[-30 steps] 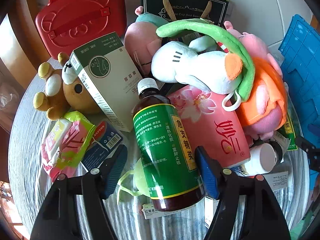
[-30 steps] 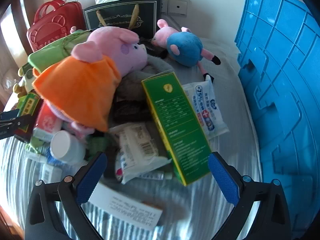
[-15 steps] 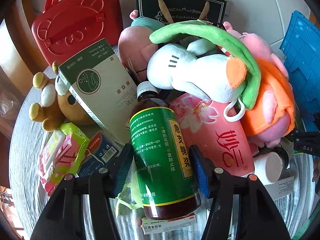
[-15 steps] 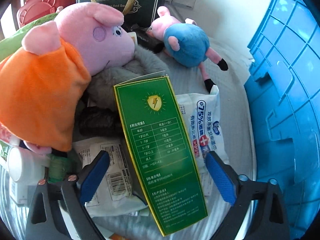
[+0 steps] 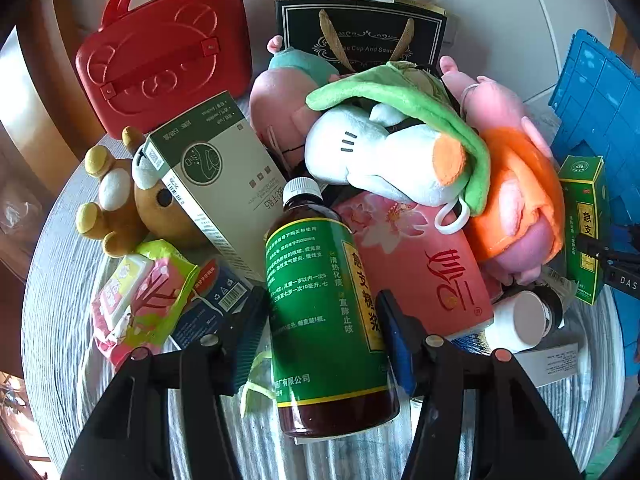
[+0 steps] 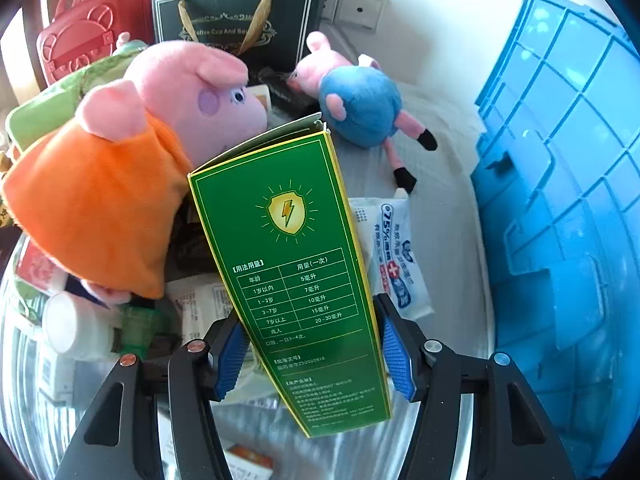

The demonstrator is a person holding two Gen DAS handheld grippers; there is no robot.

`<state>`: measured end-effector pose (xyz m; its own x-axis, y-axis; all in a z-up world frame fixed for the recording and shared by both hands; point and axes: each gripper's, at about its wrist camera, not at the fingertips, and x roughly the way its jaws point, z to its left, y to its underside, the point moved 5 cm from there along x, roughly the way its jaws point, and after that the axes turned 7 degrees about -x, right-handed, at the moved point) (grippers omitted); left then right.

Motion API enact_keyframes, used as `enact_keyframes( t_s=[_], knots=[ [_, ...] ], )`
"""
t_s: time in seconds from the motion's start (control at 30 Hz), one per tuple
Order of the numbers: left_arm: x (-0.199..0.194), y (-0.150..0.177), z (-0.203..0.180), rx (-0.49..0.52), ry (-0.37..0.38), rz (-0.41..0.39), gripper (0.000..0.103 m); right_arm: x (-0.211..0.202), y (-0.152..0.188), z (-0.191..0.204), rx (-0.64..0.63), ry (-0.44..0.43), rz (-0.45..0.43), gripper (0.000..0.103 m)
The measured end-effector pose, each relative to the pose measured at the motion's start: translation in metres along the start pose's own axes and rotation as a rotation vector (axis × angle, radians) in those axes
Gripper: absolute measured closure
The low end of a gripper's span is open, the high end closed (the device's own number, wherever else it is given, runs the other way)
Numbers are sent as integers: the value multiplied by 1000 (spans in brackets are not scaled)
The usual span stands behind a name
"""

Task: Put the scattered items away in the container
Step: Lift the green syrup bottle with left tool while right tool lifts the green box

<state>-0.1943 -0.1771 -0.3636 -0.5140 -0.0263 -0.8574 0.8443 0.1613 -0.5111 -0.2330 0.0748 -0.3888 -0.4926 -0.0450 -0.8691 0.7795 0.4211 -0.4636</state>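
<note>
A brown syrup bottle (image 5: 320, 304) with a green label and white cap lies on the striped cloth in the left wrist view. My left gripper (image 5: 322, 332) is closing on it, and both blue pads touch its sides. In the right wrist view a tall green medicine box (image 6: 296, 264) stands tilted up between the closing jaws of my right gripper (image 6: 312, 356), its pads pressing on both long sides. The left wrist view shows this green box (image 5: 584, 232) at the far right. The blue crate (image 6: 560, 200) stands to the right.
Plush toys are piled behind: an orange-dressed pig (image 6: 132, 160), a blue-dressed pig (image 6: 360, 104), a white and green plush (image 5: 392, 152) and a brown bear (image 5: 132, 208). A red case (image 5: 168, 60), a dark gift bag (image 5: 360, 36), a pink tissue pack (image 5: 420, 264) and a wipes pack (image 6: 396, 256) lie around.
Both grippers have narrowed. The left one closed in around the bottle. The right one moved forward over the green box and closed on it, and the box now tilts up off the pile.
</note>
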Motion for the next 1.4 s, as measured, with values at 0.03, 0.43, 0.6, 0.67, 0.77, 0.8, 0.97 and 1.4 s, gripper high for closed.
enact_keyframes(
  t_s=[0.03,0.43,0.6,0.67,0.77,0.8,0.97,1.4],
  knots=[
    [-1,-2,1,0,1,-4,49,-6,0,0,4,-2,-7,44],
    [-42,7,12,-17,15,-47,51,-74,11,9,41,-43,-69,44],
    [-63,12,19,-30,20,-66,51,-99,14,11,54,-60,-93,44],
    [-73,13,21,-38,23,-76,51,-111,14,11,59,-68,-105,44],
    [-91,14,22,-44,25,-97,51,-128,14,12,67,-84,-125,44],
    [-97,14,22,-43,25,-104,51,-135,13,12,71,-89,-133,44],
    [-131,11,21,-43,31,-141,51,-166,13,16,96,-129,-162,44],
    [-218,-3,19,-52,45,-241,51,-241,17,21,97,-206,-229,44]
  ],
)
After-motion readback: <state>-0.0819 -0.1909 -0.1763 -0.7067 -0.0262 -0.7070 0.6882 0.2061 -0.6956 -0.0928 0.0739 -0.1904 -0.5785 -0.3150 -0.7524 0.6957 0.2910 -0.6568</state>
